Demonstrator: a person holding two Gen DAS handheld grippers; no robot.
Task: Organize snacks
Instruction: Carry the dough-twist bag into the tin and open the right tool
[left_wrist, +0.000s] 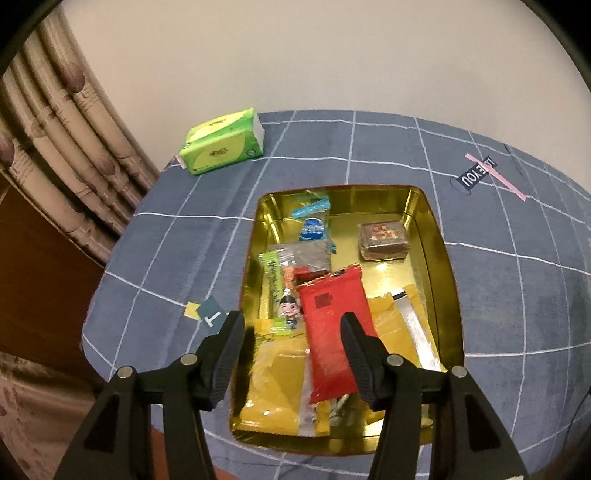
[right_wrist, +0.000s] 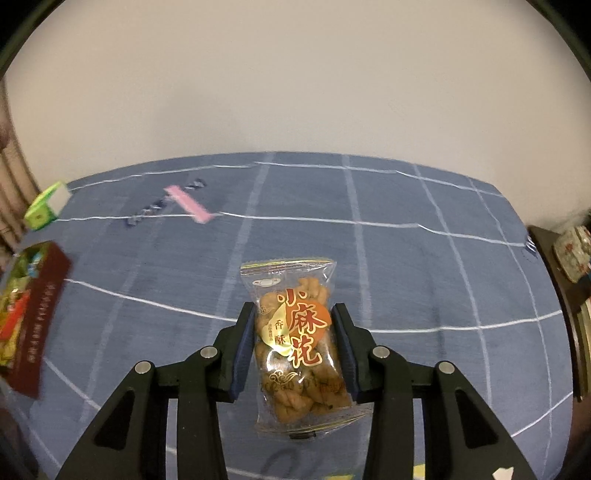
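While L gripper (left_wrist: 291, 325) gapes empty over tin (left_wrist: 443, 266), R gripper (right_wrist: 295, 317) clamps twist-snack pack (right_wrist: 299, 343).

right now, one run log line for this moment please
left gripper: open over gold tin | right gripper: shut on twist snack pack | red packet: in tin

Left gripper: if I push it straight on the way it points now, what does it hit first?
Most likely the red packet lying on top of the snacks in the gold tin. The open left gripper holds nothing and hangs over it, though depth is hard to judge here.
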